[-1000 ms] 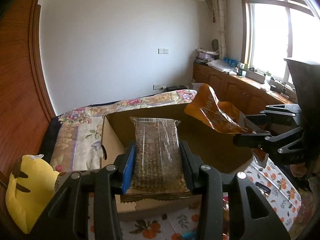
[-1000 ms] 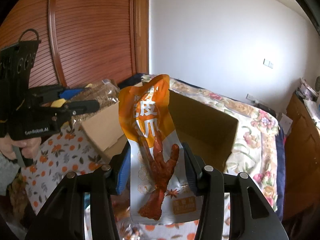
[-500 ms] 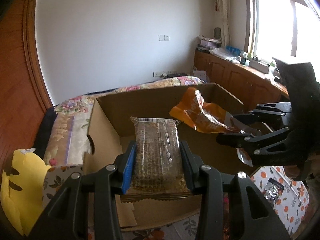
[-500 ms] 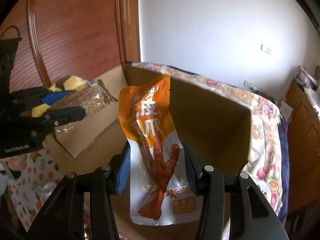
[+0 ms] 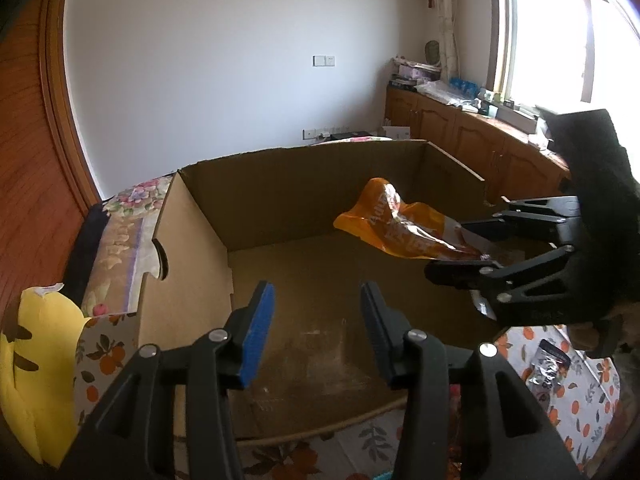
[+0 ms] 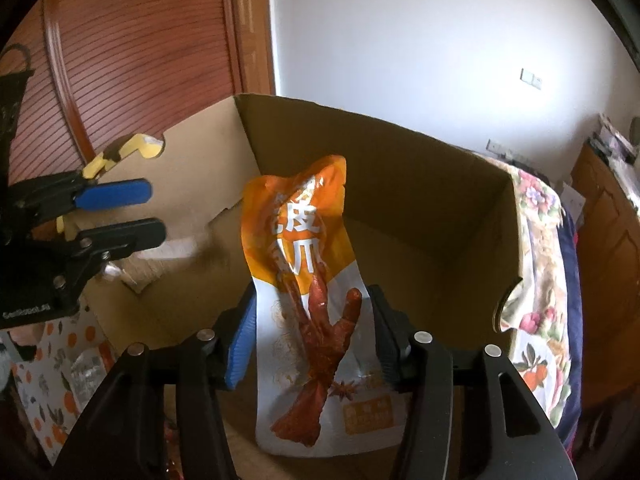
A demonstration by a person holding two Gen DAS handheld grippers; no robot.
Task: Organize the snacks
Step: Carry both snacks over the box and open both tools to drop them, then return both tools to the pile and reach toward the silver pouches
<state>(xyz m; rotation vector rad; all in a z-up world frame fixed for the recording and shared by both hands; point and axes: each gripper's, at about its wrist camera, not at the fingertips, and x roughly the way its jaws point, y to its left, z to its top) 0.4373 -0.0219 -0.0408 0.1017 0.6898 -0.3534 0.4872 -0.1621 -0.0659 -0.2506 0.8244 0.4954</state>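
A big open cardboard box (image 5: 304, 184) fills both views. My left gripper (image 5: 316, 300) is open and empty over the box's near left part; in the right wrist view it (image 6: 120, 212) shows at the left with a blurred clear-wrapped snack bar (image 6: 168, 250) just below its fingers. My right gripper (image 6: 312, 312) is shut on an orange and white chicken-feet pouch (image 6: 308, 292) and holds it inside the box near the right wall. In the left wrist view the pouch (image 5: 404, 228) sticks out of the right gripper (image 5: 460, 248).
The box stands on an orange-fruit patterned cloth (image 5: 576, 408) with a small foil packet (image 5: 544, 364) on it. A yellow plush (image 5: 28, 364) sits at the left. A floral bedspread (image 6: 540, 280) lies behind, with wooden cabinets (image 5: 472, 136) under the window.
My left gripper has opened and let go of the clear-wrapped snack bar, which now drops into the box. Both grippers have moved forward and down into the box.
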